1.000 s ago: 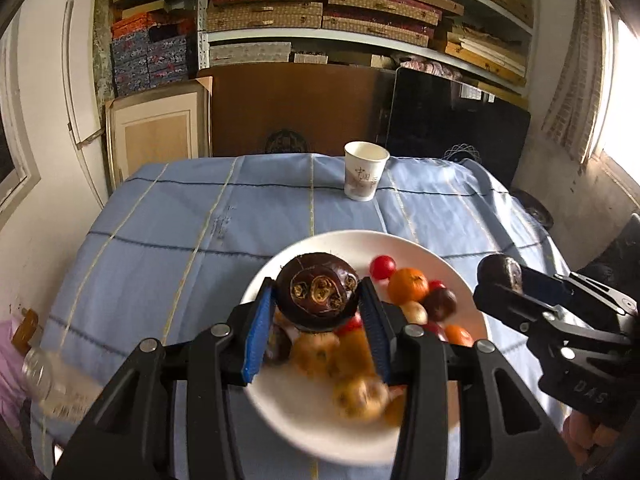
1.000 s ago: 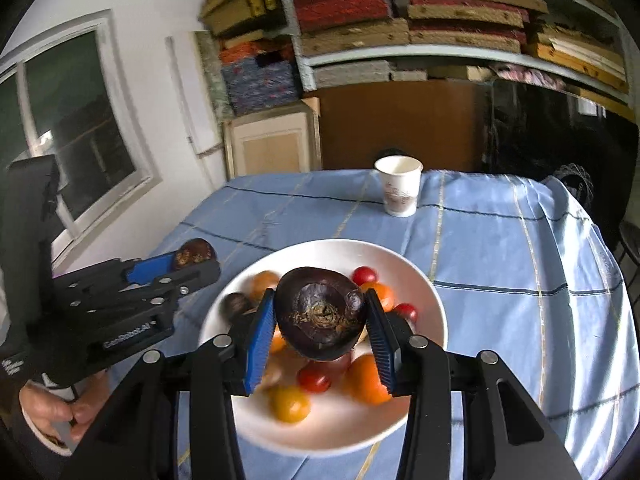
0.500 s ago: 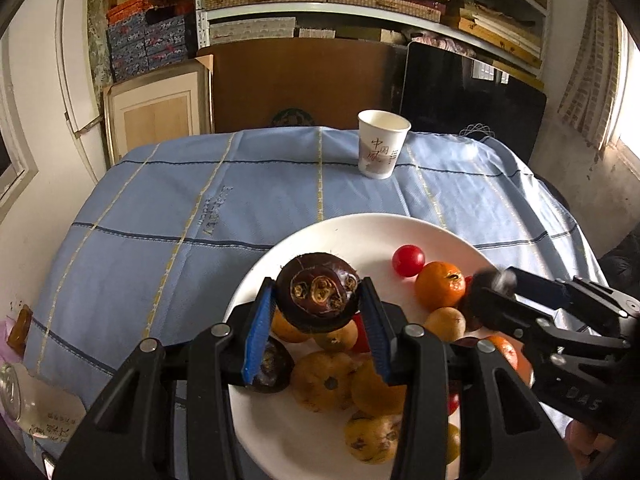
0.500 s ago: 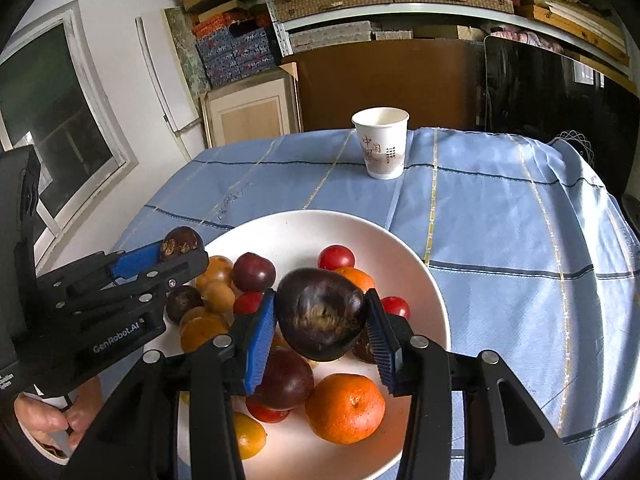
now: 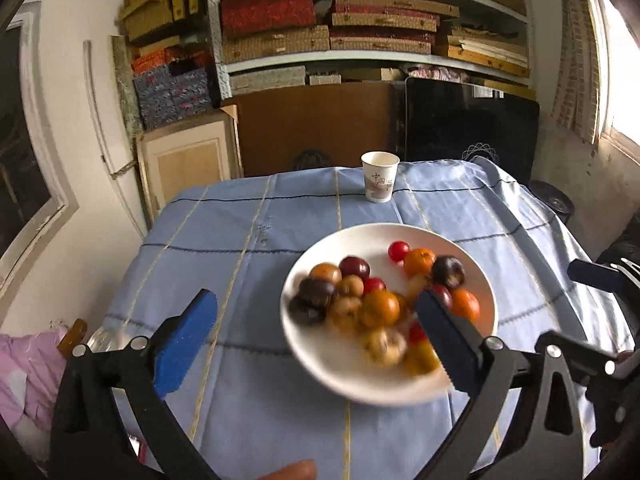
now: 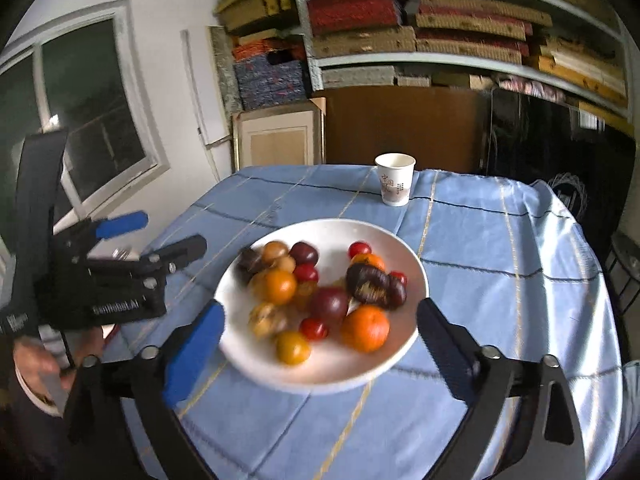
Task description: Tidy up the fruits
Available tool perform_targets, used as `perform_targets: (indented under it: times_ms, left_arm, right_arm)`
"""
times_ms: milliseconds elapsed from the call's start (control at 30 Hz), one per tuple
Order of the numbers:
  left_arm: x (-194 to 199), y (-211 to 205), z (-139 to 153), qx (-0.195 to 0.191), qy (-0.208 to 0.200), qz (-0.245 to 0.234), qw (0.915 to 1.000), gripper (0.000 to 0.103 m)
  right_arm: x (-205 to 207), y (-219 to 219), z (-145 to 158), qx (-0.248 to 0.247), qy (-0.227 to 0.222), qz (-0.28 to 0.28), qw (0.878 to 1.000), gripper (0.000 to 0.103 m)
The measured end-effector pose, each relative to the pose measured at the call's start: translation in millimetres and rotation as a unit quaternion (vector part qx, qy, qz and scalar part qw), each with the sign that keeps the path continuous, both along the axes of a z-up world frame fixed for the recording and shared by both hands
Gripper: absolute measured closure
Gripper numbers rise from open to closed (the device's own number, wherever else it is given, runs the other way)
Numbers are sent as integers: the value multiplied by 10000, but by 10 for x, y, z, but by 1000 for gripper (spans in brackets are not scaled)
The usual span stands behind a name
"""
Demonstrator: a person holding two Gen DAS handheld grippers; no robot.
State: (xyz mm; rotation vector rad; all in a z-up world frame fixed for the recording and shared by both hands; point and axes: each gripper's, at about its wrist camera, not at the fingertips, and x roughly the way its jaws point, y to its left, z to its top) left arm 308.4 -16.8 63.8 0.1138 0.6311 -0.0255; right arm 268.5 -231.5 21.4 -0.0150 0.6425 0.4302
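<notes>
A table under a blue checked cloth fills most of both views, backed by shelves stacked with flat boxes. On the cloth sits a wide white plate, and on it lie the fruits — all of them within its rim, none on the cloth.

The left gripper is spread wide, blue pads far apart, with nothing between them. The plate lies ahead of it and to its right; its right pad overlaps the plate's near right part in the left wrist view, while its left pad hangs over bare cloth. The right gripper is likewise wide open and holds nothing; the plate lies straight ahead between its two fingers, its near rim close to the pad tips.

Among the fruits, a dark purple, wrinkled one rests on the plate's right half, touching an orange just nearer the camera. A plum-coloured fruit lies beside them at the centre. Another orange and several brownish-yellow fruits crowd the left half. Small red cherry tomatoes are scattered among them.

Beyond the plate, well apart from it near the far table edge, a paper cup stands upright.
</notes>
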Motion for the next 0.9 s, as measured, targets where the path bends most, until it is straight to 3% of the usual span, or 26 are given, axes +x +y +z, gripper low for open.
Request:
perform_targets:
  times_ms: [333, 900]
  left_arm:
    - [-953, 25, -143, 19, 164, 75, 9998, 5]
    - [-1619, 88, -278, 36, 170, 168, 9997, 5]
  right_arm:
    - [-806, 3, -140, -343, 0, 35, 9994, 4]
    - [-1218, -49, -251, -379, 121, -55, 9992, 4]
